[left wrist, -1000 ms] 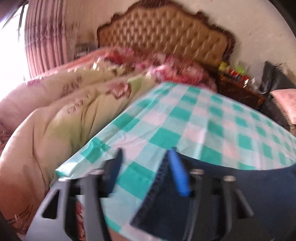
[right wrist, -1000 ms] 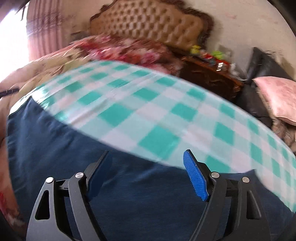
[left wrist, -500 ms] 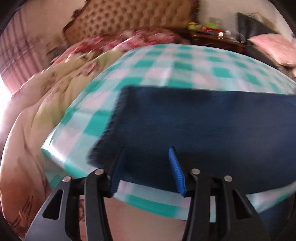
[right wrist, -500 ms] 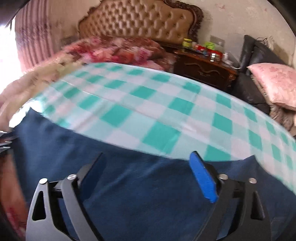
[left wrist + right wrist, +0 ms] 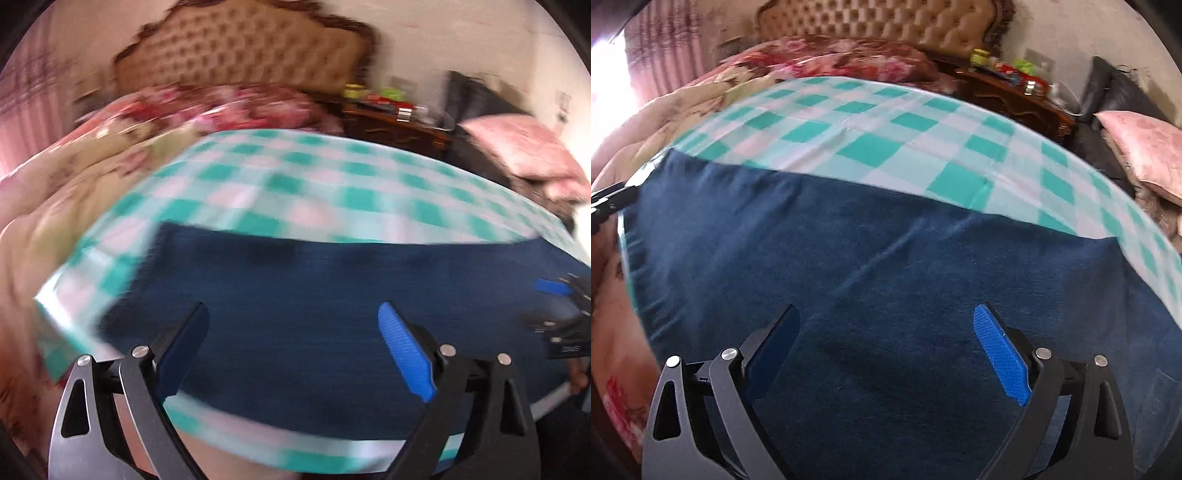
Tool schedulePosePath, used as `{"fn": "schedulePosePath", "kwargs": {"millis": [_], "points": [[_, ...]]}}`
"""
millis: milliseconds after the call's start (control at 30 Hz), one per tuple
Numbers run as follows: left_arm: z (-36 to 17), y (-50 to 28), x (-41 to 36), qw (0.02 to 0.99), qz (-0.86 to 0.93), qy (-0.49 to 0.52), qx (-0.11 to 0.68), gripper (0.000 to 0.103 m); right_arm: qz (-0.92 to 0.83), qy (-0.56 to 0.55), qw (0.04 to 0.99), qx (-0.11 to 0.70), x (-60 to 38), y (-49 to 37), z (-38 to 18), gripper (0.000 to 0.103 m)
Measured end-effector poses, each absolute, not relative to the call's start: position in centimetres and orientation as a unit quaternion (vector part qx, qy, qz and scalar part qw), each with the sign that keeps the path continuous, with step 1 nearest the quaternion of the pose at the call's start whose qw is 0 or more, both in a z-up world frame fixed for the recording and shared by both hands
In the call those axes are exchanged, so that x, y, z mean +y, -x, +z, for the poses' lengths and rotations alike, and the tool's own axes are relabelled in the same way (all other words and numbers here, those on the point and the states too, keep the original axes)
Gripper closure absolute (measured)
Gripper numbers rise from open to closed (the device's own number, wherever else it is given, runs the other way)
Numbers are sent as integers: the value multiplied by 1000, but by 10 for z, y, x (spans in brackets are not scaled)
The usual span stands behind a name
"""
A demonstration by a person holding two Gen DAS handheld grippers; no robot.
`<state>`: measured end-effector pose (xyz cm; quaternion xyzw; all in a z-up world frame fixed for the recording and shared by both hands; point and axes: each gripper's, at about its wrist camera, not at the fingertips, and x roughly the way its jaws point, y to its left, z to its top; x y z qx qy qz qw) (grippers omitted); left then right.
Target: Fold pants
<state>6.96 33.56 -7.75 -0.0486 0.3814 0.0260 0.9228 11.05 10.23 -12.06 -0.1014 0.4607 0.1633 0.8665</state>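
A bed (image 5: 701, 92) with a tufted tan headboard (image 5: 886, 22) fills the room's far side, heaped with floral quilts (image 5: 842, 62). In front of it stands a desk covered with a teal-and-white checked cloth (image 5: 871, 147). A pair of dark blue pants (image 5: 849, 266) lies flat across the near part of that cloth, reaching almost from its left edge to its right edge.

Behind the desk, to the right, a dark wooden nightstand (image 5: 1015, 99) carries small bottles and packets, too blurred to name. A pink cushion (image 5: 1145, 147) rests on a dark seat further right.

The left gripper (image 5: 291, 339) hovers over the pants near their left end; its jaws have just been opening and now stand spread wide, with nothing pinched between them. The left view is blurred. The right gripper (image 5: 886, 339) hovers over the middle of the pants, jaws likewise spread wide and holding nothing, having just been opening.
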Motion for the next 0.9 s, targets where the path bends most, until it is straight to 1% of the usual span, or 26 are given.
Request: {"fn": "schedulePosePath", "kwargs": {"millis": [33, 67, 100, 167, 200, 333, 433, 500, 567, 633, 700, 833, 900], "points": [[-79, -72, 321, 923, 7, 47, 381, 10, 163, 100, 867, 460, 101, -110, -122, 11], [-82, -77, 302, 922, -10, 42, 385, 17, 159, 103, 868, 459, 101, -110, -124, 11], [-85, -84, 288, 918, -25, 35, 395, 34, 156, 110, 868, 458, 102, -109, -126, 11], [-94, -100, 261, 909, -55, 15, 414, 51, 153, 115, 865, 464, 101, -109, -133, 11], [-97, -107, 252, 908, -63, 15, 415, 56, 154, 106, 866, 464, 99, -110, -133, 11], [-108, -146, 230, 901, -92, 23, 424, 58, 154, 109, 863, 468, 99, -110, -133, 9], [-126, -177, 232, 886, -86, 9, 456, 58, 153, 109, 863, 468, 99, -110, -134, 7], [-126, -182, 240, 885, -83, 12, 458, 62, 154, 110, 863, 469, 99, -111, -134, 7], [-124, -188, 258, 883, -63, 7, 465, 69, 154, 109, 864, 468, 98, -111, -134, 6], [-123, -189, 275, 882, -44, -1, 469, 69, 153, 108, 864, 467, 98, -111, -134, 5], [-124, -190, 302, 880, -27, 3, 475, 63, 153, 108, 864, 467, 98, -111, -134, 5], [-123, -195, 353, 878, 20, 11, 477, 63, 154, 109, 863, 469, 98, -111, -134, 5], [-123, -198, 376, 874, 66, -3, 481, 63, 154, 109, 863, 469, 98, -111, -134, 5]]}}
